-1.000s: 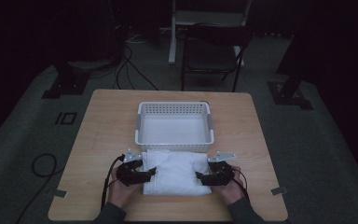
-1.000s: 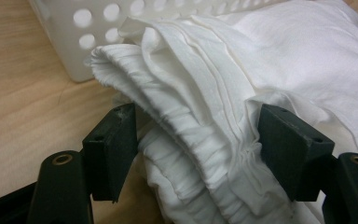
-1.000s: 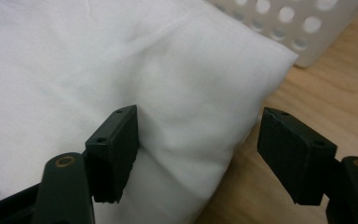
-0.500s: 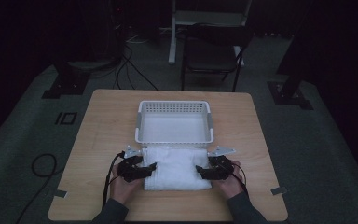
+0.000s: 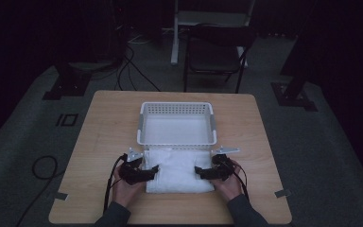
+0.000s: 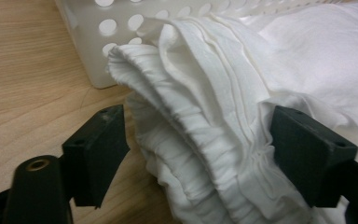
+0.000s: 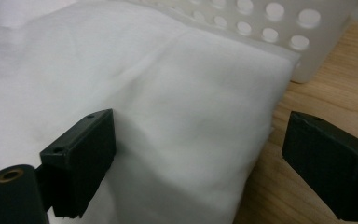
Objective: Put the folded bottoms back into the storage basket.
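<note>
A folded white cloth (image 5: 179, 170) lies on the wooden table (image 5: 104, 123), its far edge against the white perforated basket (image 5: 177, 138). My left gripper (image 5: 153, 169) is at the cloth's left end. Its jaws have just been opening, and the bunched folds of the cloth (image 6: 214, 116) sit loosely between them in my left gripper (image 6: 200, 158). At the cloth's right end, my right gripper (image 5: 199, 171) has also just been opening. In my right gripper (image 7: 200, 163), one jaw rests over the cloth (image 7: 168, 102) and the other stands beyond its edge over bare wood.
The basket (image 6: 88, 42) (image 7: 279, 28) stands just beyond both grippers. Bare table lies to the left and right of the hands. A dark chair (image 5: 217, 52) stands behind the table, and cables run across the floor (image 5: 42, 165).
The cloth and the right hand have shifted slightly toward the basket. Both grippers' jaws stand wider apart than before. The left hand has kept its place.
</note>
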### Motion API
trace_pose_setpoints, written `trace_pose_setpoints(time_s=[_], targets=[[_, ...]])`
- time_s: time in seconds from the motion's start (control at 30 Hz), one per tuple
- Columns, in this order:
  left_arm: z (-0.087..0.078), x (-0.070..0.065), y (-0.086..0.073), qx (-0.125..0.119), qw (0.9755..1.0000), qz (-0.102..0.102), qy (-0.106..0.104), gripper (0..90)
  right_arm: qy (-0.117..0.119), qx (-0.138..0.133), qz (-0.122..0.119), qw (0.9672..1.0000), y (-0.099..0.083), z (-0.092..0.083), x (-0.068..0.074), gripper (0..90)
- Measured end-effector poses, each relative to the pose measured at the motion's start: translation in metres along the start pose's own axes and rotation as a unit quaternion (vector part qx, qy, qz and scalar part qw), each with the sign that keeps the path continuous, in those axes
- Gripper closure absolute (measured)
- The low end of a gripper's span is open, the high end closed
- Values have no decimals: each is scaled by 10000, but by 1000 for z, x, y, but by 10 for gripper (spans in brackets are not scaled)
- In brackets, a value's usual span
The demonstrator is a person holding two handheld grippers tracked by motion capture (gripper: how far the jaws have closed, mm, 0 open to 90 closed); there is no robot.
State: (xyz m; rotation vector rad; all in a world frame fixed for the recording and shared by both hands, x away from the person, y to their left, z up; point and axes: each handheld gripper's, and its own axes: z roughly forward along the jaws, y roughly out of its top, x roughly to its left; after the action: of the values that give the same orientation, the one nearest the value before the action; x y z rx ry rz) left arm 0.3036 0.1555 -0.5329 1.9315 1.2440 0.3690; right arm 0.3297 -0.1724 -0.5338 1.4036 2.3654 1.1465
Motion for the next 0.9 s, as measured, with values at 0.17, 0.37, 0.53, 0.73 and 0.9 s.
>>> trace_pose_setpoints(time_s=[0.17,0.37,0.53,0.73,0.9], targets=[[-8,3,3,72,9996,-259,-82,172,286,217,432,9984,-3,10,-8,96],[-24,5,10,-212,9982,-554,-98,141,602,251,510,9966,-3,10,-12,226],[-20,-11,13,-215,9986,-489,-25,88,932,249,664,9931,-4,11,-13,390],[-17,-22,15,-476,9964,-615,-343,20,903,221,646,9936,-5,11,-12,400],[-4,-22,11,-233,9978,-623,-44,12,868,206,623,9941,-6,11,-12,394]])
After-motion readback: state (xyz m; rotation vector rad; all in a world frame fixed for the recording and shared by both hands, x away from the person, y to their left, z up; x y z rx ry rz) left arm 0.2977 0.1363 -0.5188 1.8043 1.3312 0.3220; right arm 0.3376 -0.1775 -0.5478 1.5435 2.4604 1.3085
